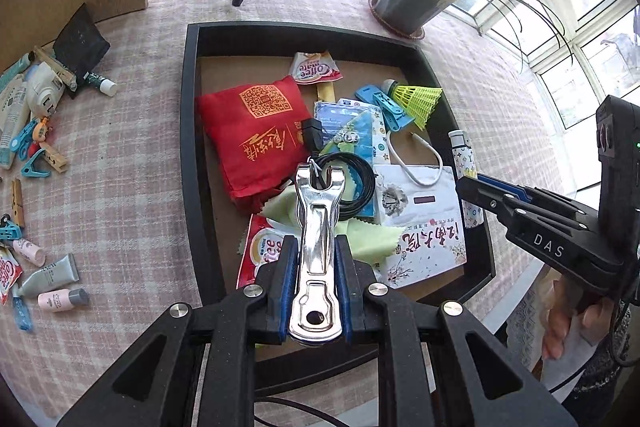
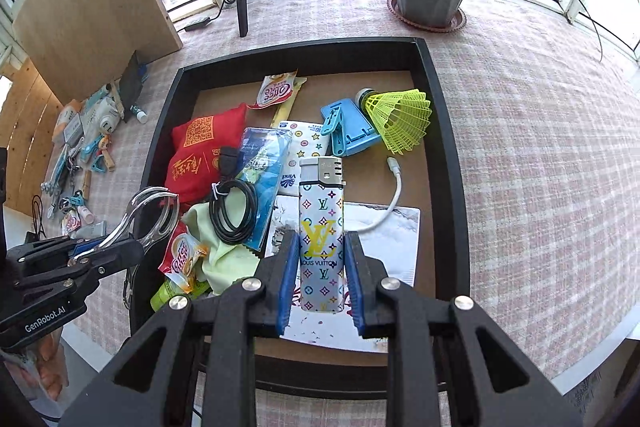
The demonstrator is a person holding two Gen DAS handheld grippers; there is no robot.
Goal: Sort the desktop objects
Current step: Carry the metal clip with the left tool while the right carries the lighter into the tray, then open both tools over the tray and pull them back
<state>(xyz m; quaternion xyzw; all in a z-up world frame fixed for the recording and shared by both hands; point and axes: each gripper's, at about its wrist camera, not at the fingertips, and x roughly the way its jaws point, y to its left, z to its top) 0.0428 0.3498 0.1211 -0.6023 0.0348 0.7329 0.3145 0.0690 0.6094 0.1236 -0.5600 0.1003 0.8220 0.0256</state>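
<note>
Left wrist view: left gripper (image 1: 316, 267) clamps a metal clip (image 1: 318, 227).
Right wrist view: right gripper (image 2: 322, 267) grips a patterned lighter (image 2: 322, 227), its front hidden elsewhere.

Sunlit windows (image 1: 580, 39) behind a checked tablecloth (image 2: 540, 167).

Green tube (image 2: 172, 291) lies mostly hidden under sachet (image 2: 185, 259).

Both wrist cameras look steeply down along their fingers, close above the tray (image 1: 192, 155), which both views share.
</note>
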